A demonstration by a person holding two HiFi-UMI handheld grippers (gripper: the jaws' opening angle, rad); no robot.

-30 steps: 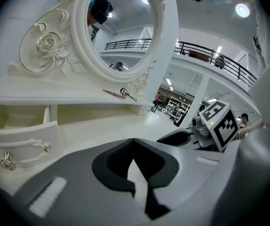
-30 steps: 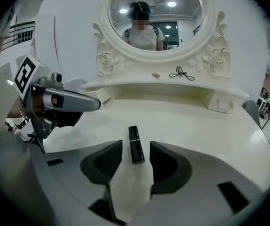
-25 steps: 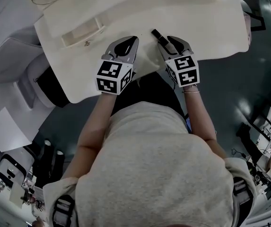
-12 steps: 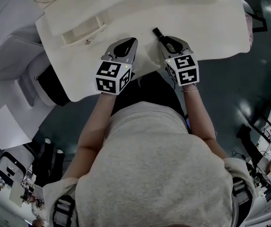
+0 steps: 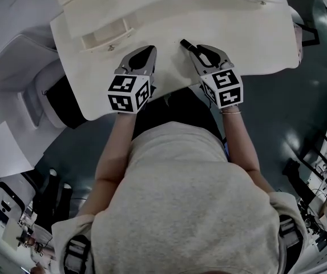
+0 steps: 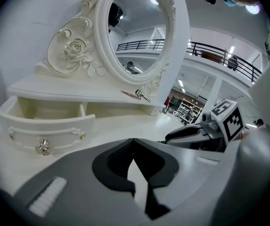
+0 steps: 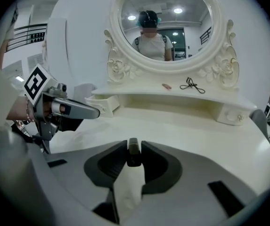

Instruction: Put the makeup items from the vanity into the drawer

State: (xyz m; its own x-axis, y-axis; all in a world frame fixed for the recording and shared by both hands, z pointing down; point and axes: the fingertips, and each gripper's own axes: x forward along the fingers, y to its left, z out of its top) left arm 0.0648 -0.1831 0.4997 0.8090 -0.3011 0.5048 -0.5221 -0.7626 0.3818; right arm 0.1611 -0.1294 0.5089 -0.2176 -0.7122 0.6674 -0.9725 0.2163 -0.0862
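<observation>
Head view: shows the right gripper (image 5: 197, 52) clamped on a slim dark makeup stick (image 5: 186, 43), its jaws having just been closing with the stick between them. Has the stick jutting past the fingertips along the jaws' own line, long axis slanting away and to the left over the vanity top (image 5: 249, 44). Puts the open drawer (image 5: 103, 37) well off to the left of the stick and a little farther back. Sets the left gripper (image 5: 148, 52) between the two, nearer the drawer than the right one.

Left gripper view: shows these jaws closed tip to tip with nothing in them. Looks across the top at the drawer (image 6: 45, 126), pulled out at the left with its front towards the camera and its cavity bare as far as can be seen. Catches the right gripper low at the right edge, pointing in towards the middle.

Right gripper view: looks straight along the stick (image 7: 133, 153), pinched upright between the two pads and end-on to the camera. Finds the drawer (image 7: 101, 103) up and to the left, partly behind the left gripper's tip. Calls, by judgement, for a leftward carry past or over that gripper, then a drop with the stick's length laid along the drawer.
</observation>
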